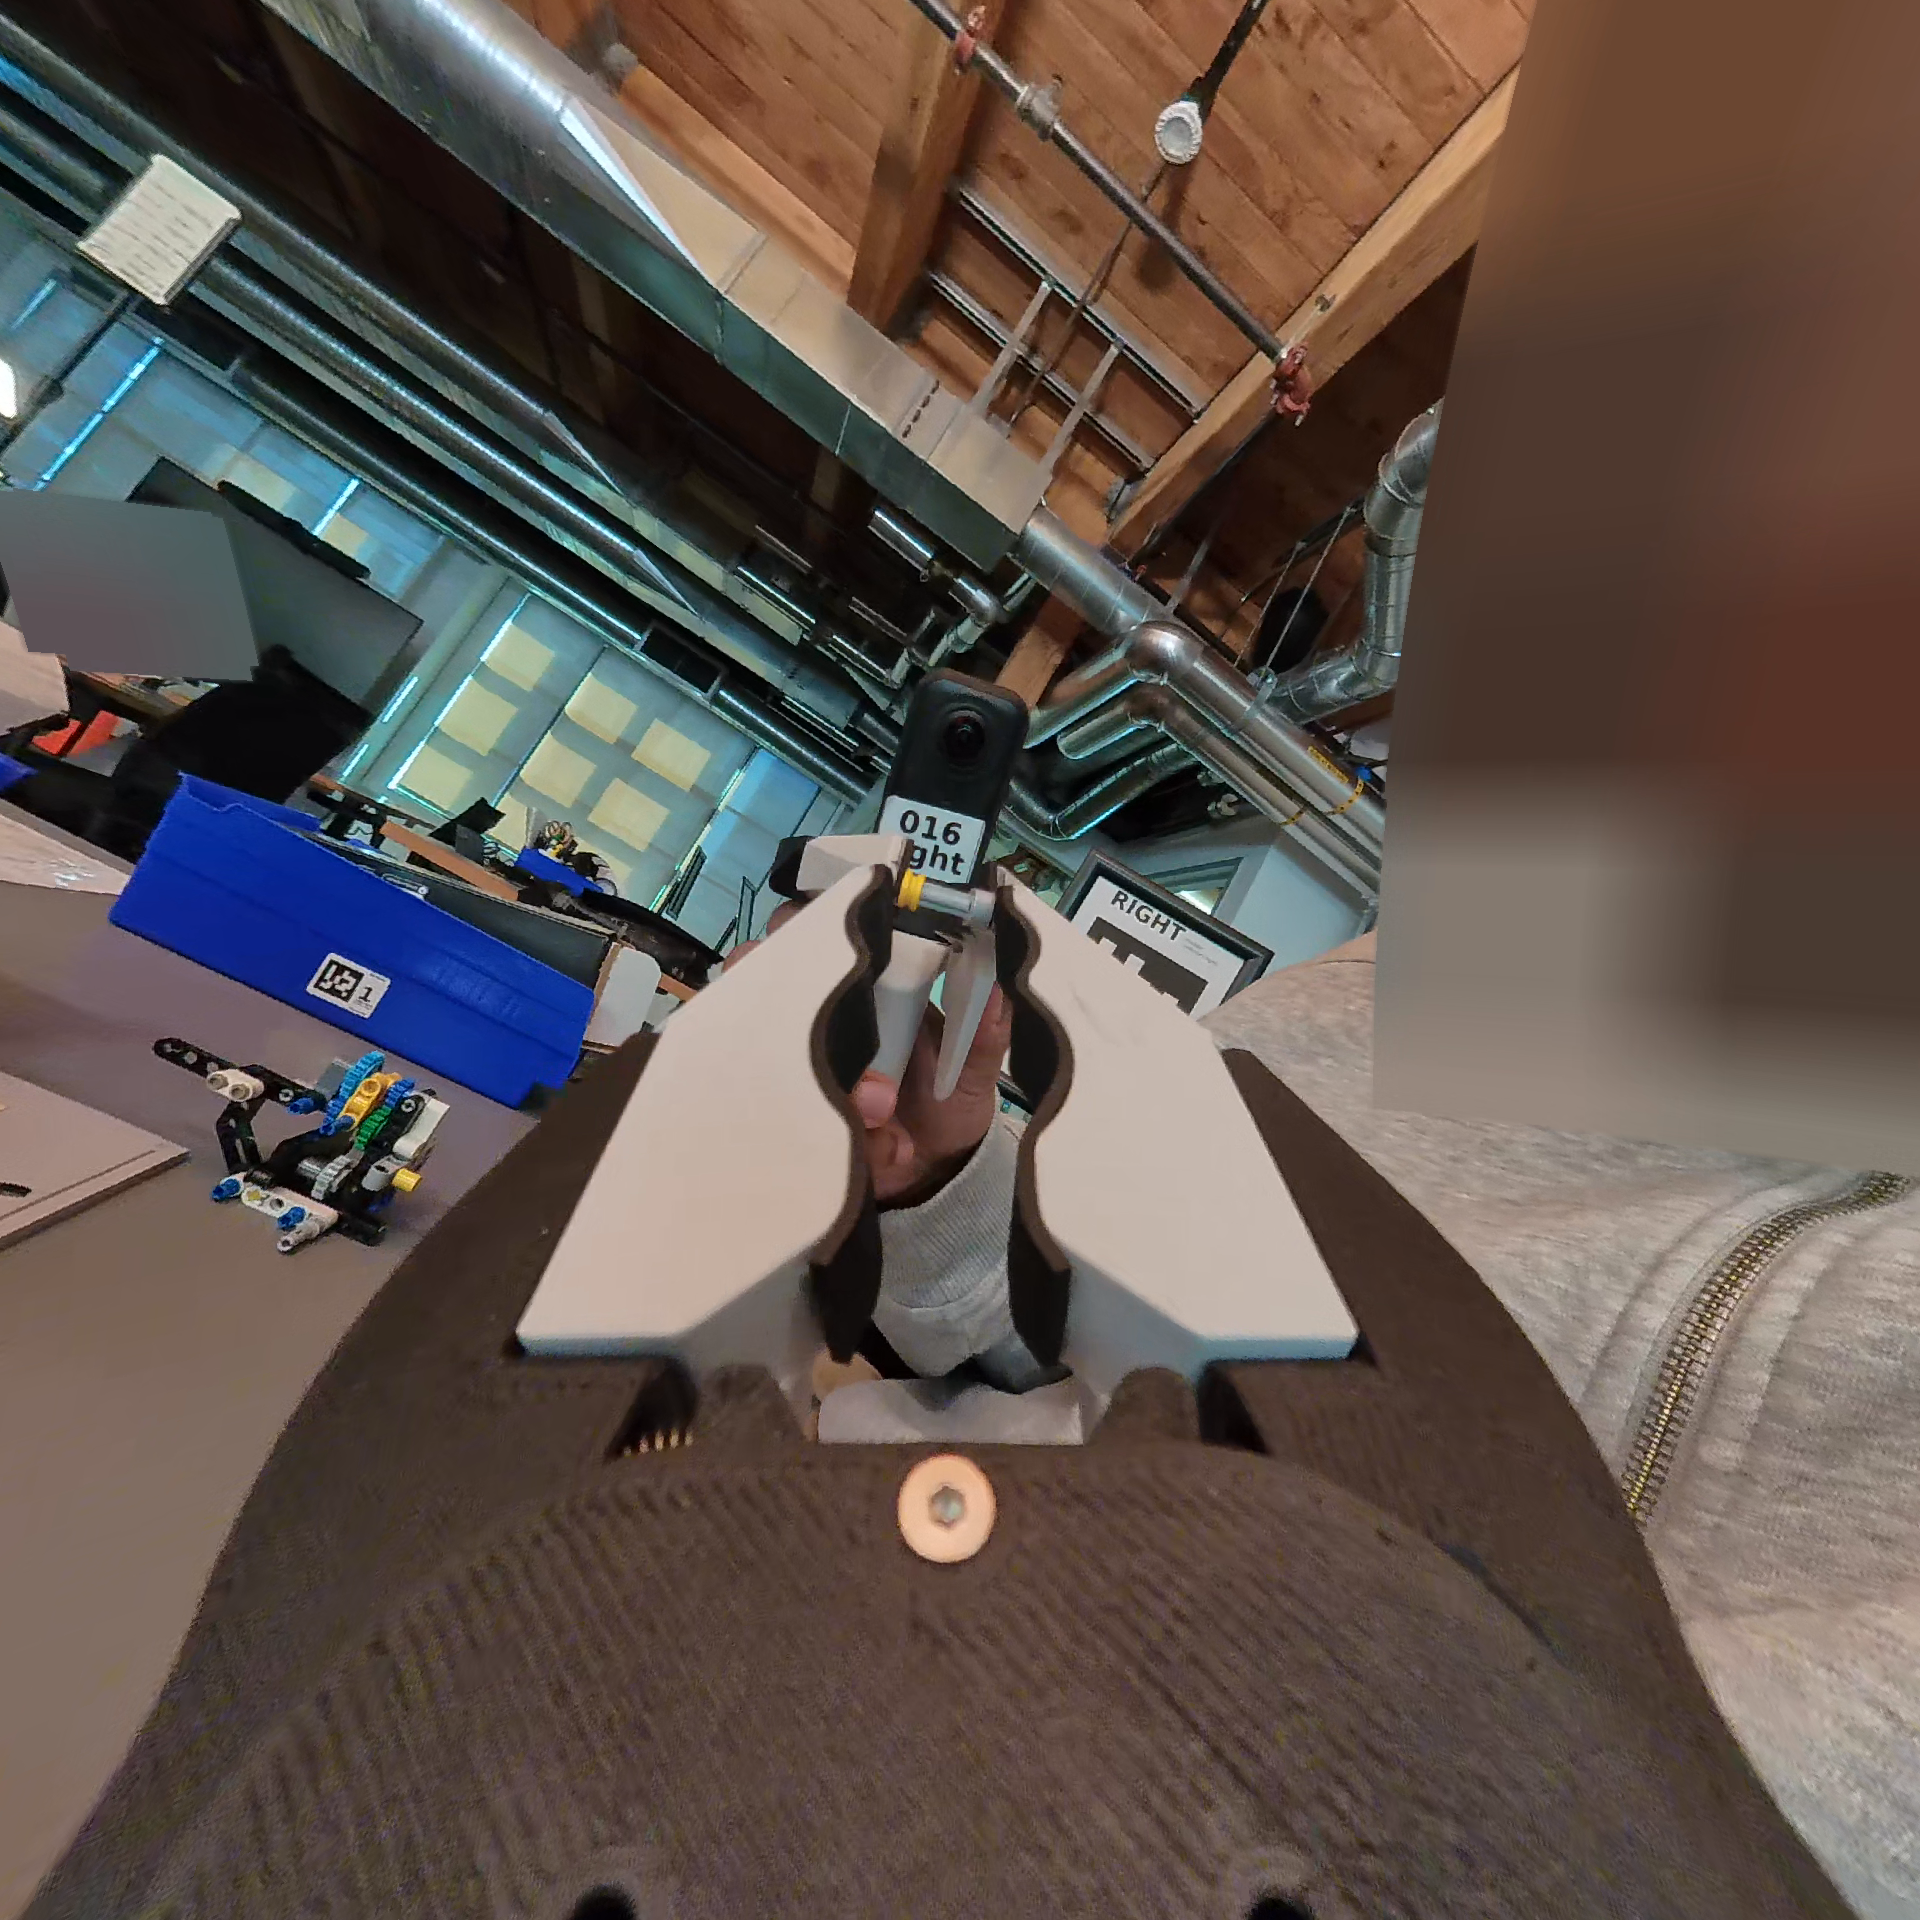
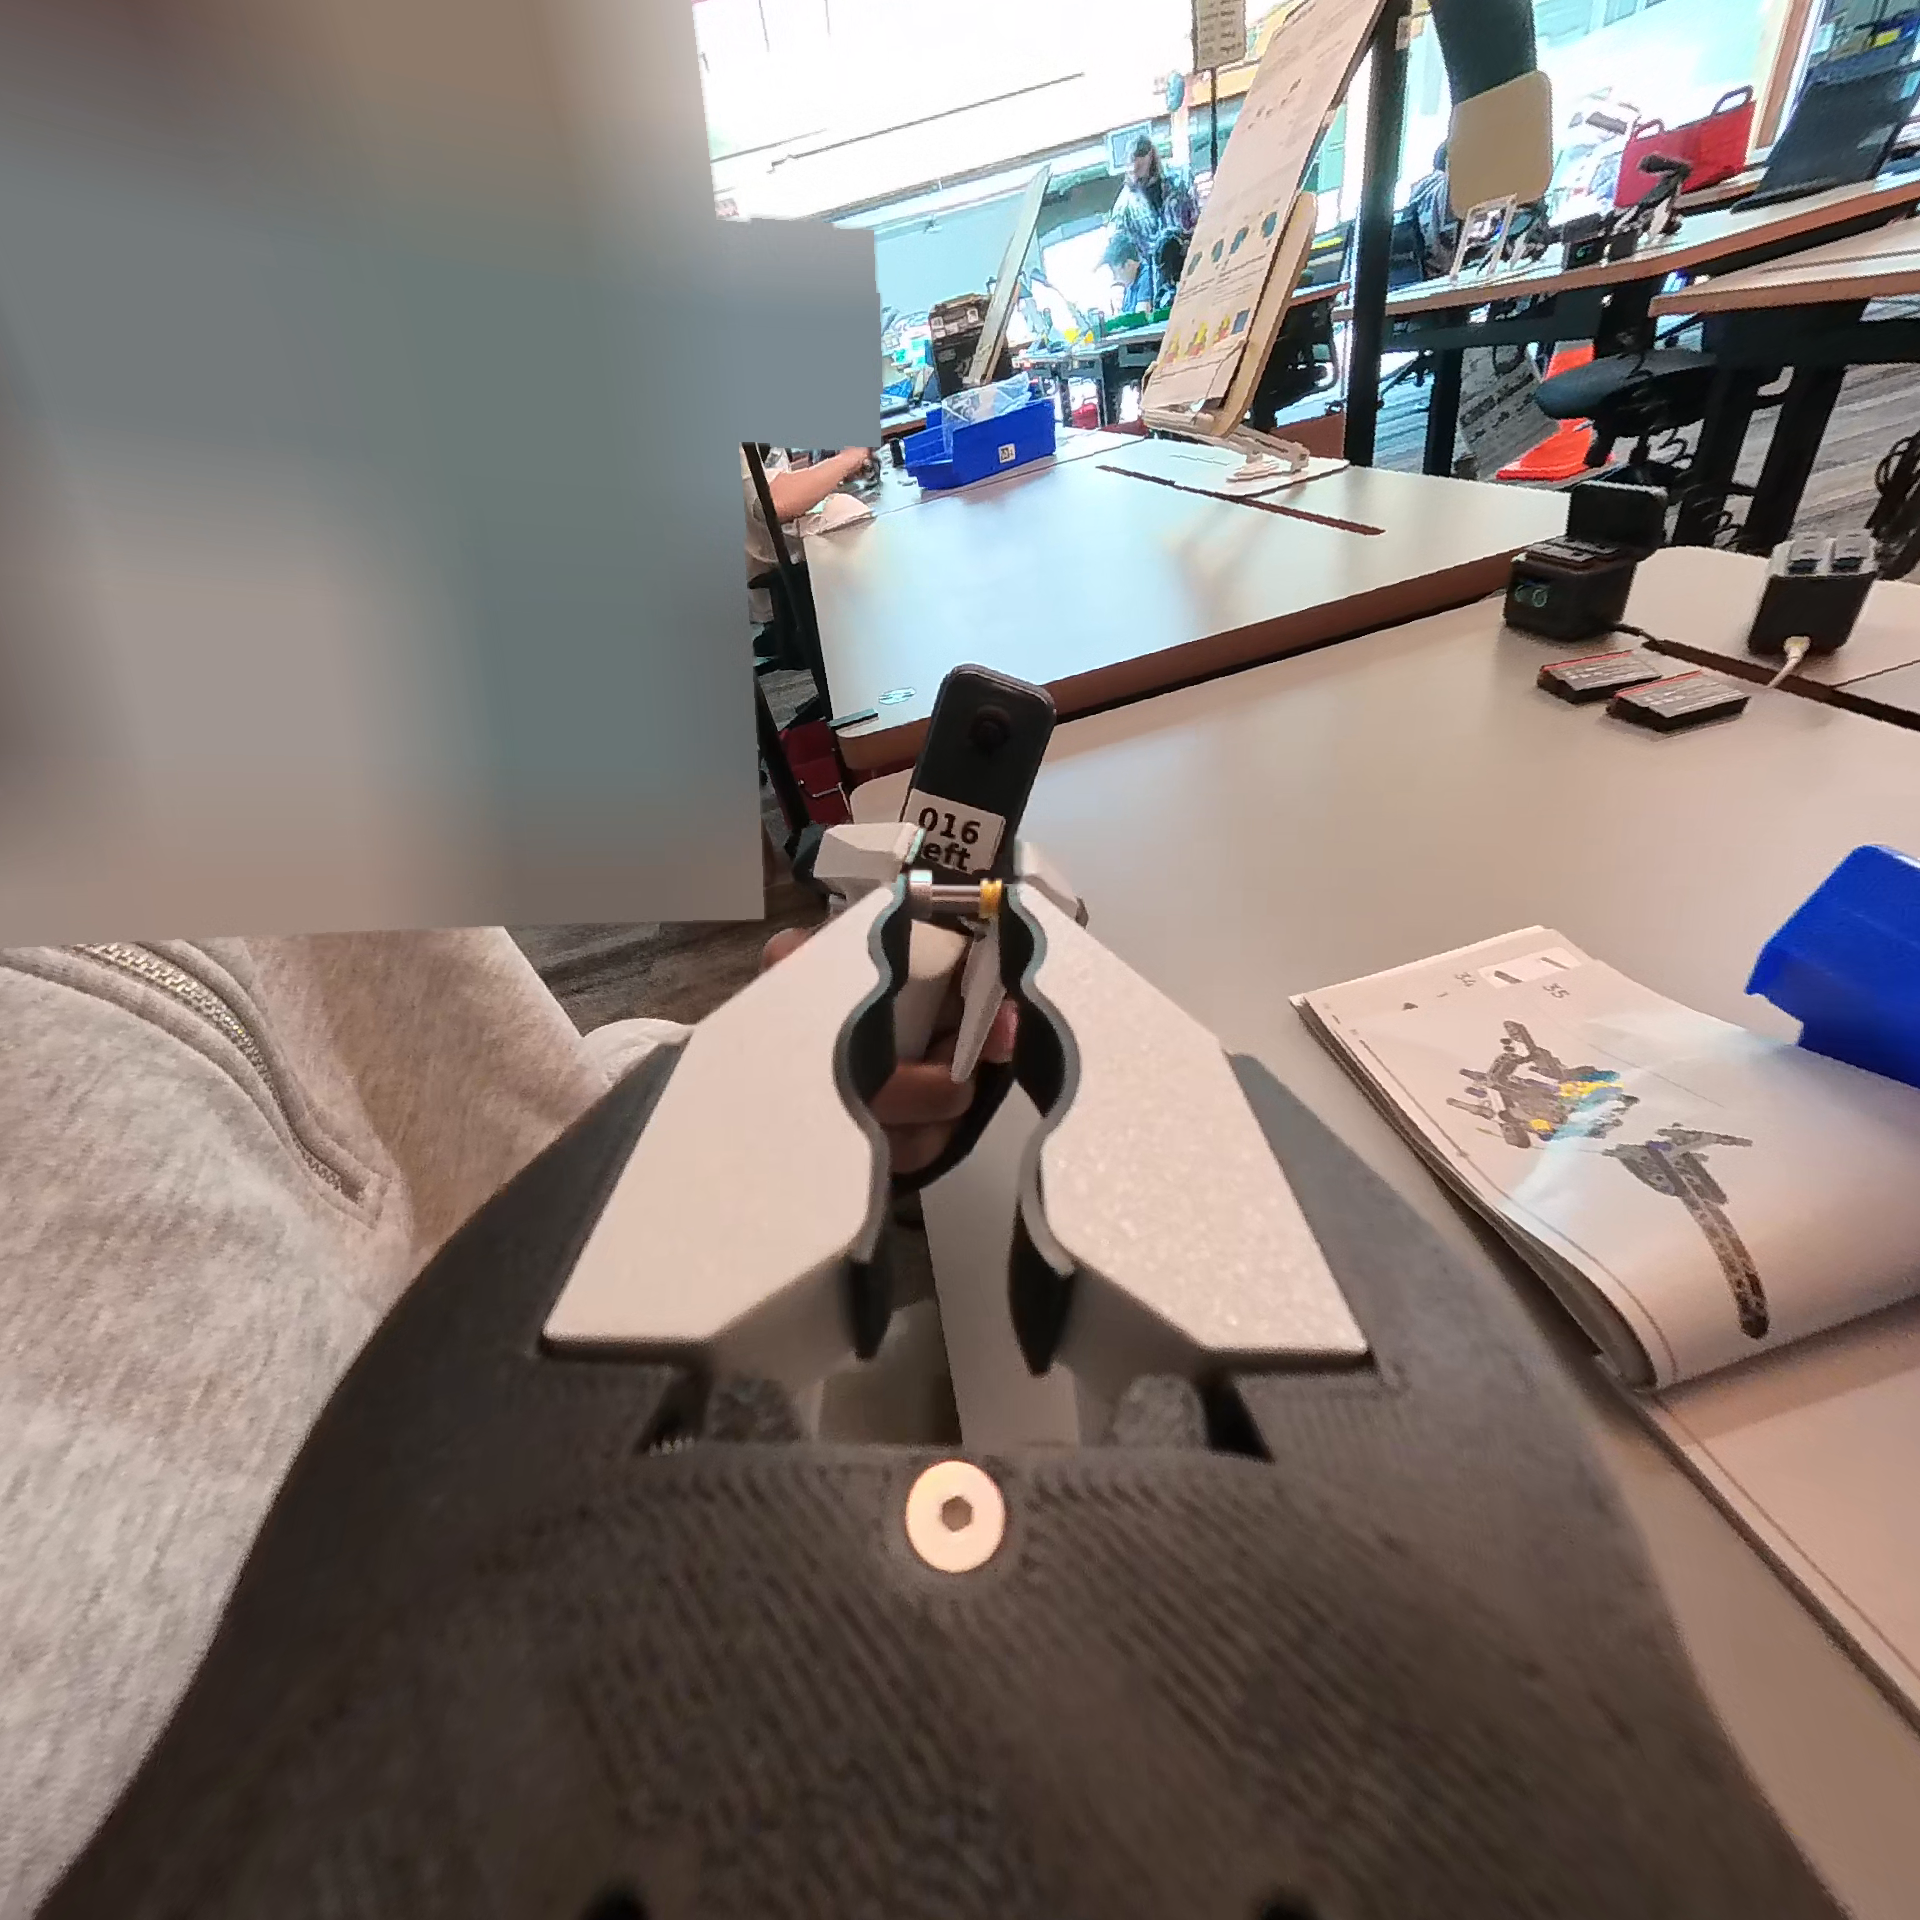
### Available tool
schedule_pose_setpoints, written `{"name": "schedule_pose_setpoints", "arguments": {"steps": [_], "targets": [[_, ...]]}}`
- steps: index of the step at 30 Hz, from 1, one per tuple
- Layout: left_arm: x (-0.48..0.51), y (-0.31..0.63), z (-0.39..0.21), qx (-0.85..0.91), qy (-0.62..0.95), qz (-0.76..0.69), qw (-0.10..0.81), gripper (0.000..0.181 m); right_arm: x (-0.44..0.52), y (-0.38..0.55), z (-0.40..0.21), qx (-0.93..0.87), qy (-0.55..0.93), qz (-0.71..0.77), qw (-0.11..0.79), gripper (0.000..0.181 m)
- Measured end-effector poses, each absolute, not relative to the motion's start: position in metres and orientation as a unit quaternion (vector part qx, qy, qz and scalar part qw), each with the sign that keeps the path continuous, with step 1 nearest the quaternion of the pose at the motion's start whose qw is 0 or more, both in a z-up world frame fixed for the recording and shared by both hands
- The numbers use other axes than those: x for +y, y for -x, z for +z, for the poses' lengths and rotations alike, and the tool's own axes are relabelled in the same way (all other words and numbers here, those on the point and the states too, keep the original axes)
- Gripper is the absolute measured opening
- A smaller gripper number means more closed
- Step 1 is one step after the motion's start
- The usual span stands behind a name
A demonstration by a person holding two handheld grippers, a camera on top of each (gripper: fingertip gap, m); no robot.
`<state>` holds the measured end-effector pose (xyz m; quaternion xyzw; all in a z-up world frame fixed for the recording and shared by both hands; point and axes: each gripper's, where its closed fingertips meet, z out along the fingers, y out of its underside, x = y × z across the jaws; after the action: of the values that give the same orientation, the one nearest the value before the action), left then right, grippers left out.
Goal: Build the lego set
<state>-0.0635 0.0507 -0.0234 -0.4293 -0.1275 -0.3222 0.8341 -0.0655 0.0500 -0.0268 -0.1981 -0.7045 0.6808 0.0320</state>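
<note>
Both hand-held grippers (image 1: 943, 902) (image 2: 954, 896) pinch one grey-yellow pin (image 1: 940, 898), tips facing.

Two tongs (image 1: 943, 902) (image 2: 951, 896), one small pin (image 1: 940, 897), one part-built model (image 1: 327, 1138), one blue bin (image 1: 353, 935), one booklet (image 2: 1621, 1143).

Two black chargers (image 2: 1813, 608), wooden stand (image 2: 1247, 260) beyond

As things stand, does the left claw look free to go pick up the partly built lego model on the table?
Probably not yet: the left claw is raised off the table, shut on the grey and yellow pin shared with the right claw; the lego model sits unobstructed.
</note>
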Motion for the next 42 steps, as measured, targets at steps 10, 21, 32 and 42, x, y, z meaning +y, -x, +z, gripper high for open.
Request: {"name": "schedule_pose_setpoints", "arguments": {"steps": [10, 21, 32, 42], "targets": [[0.0531, 0.0618, -0.024, -0.125, 0.437, -0.321, 0.831, 0.02, 0.0505, 0.0665, -0.0271, -0.699, 0.206, 0.684, 0.015, 0.015], [0.0548, 0.0612, -0.0236, -0.128, 0.441, -0.315, 0.831, 0.014, 0.052, 0.065, -0.026, -0.685, 0.213, 0.697, -0.01, 0.015], [0.0555, 0.0604, -0.0236, -0.127, 0.443, -0.317, 0.829, 0.013, 0.0527, 0.0646, -0.0261, -0.683, 0.212, 0.699, -0.015, 0.015], [0.0557, 0.0596, -0.024, -0.125, 0.446, -0.316, 0.828, 0.012, 0.0528, 0.0637, -0.0269, -0.688, 0.207, 0.696, -0.011, 0.013]]}}
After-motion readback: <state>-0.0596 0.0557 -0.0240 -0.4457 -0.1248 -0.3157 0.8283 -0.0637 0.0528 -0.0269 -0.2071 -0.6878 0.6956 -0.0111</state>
